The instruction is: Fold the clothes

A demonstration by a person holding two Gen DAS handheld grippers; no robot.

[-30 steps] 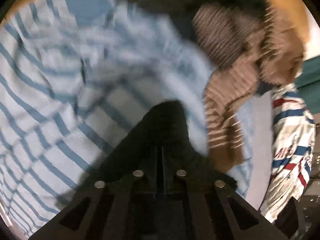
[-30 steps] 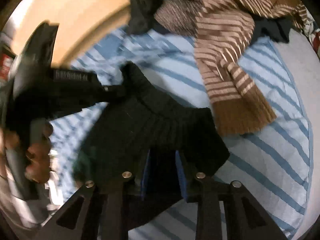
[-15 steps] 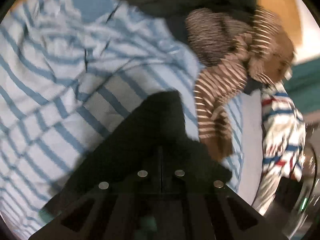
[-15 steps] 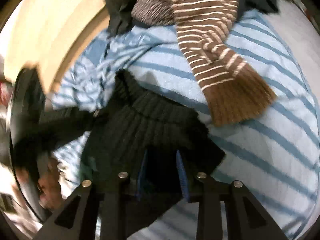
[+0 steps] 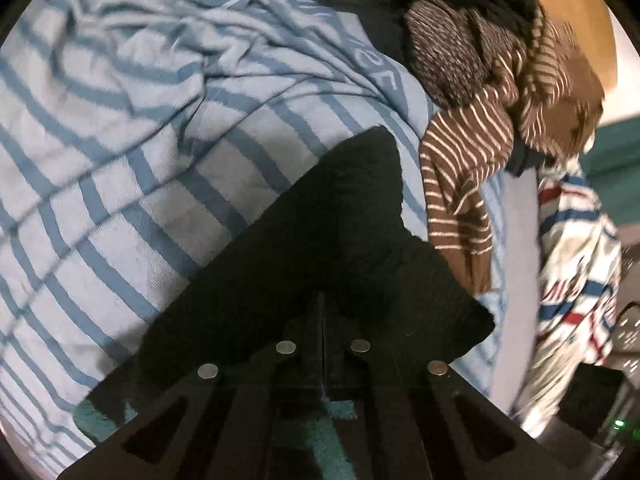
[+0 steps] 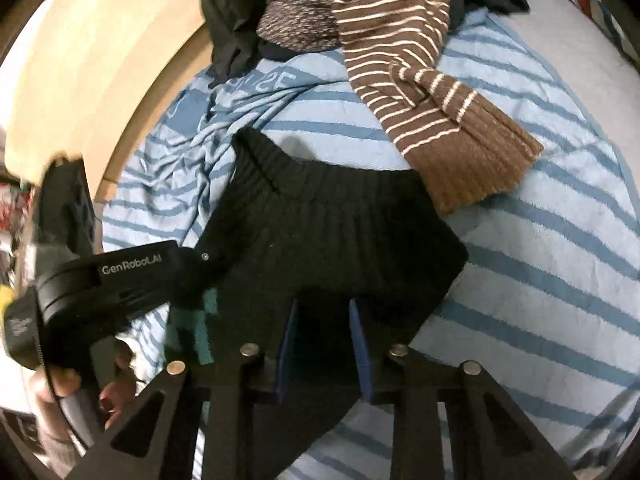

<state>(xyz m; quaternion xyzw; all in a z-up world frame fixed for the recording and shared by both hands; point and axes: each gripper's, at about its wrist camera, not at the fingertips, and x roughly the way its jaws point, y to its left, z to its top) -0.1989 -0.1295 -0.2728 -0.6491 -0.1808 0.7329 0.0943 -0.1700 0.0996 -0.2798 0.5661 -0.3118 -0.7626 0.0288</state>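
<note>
Centrally, a black ribbed knit garment (image 6: 332, 232) lies on a fuzzy blue-striped blanket (image 6: 540, 264), held at two edges. The left gripper (image 5: 322, 312) is clamped tight on its dark fabric; the right gripper (image 6: 322, 320) (blue-padded jaws, just been closing) pinches a thick fold. A brown striped sweater (image 6: 412, 64) with a ribbed cuff sprawls just beyond, against a wooden board (image 6: 100, 80).

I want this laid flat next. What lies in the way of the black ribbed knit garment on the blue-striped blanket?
The brown white-striped sweater's ribbed cuff lies on the blue-striped blanket right beside the black ribbed knit garment, at its far right corner. Nothing else visible does.
</note>
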